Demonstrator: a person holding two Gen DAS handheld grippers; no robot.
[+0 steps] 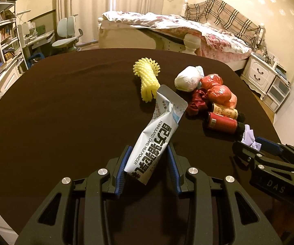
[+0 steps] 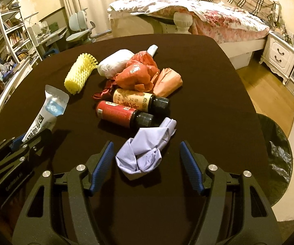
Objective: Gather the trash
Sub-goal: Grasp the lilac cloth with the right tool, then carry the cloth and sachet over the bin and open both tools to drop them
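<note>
Room: bedroom in warm lamp light, a bed with a floral quilt behind, bookshelves and a desk chair to one side, a white nightstand on the other.
Surface: round table under a dark brown cloth, the trash gathered toward its middle.
Left gripper: clamped on a silver milk powder sachet, lifted clear of the cloth, probably so it can be carried off.
Right gripper: jaws apart around a crumpled lilac glove, pads not yet touching it; it looks lined up for a pinch.
Remaining trash: yellow foam net, white wad, red plastic bags, 2 small bottles, bunched together.
Bin: a black-lined bin stands beside the table edge, on the right gripper's side, likely the drop point.
</note>
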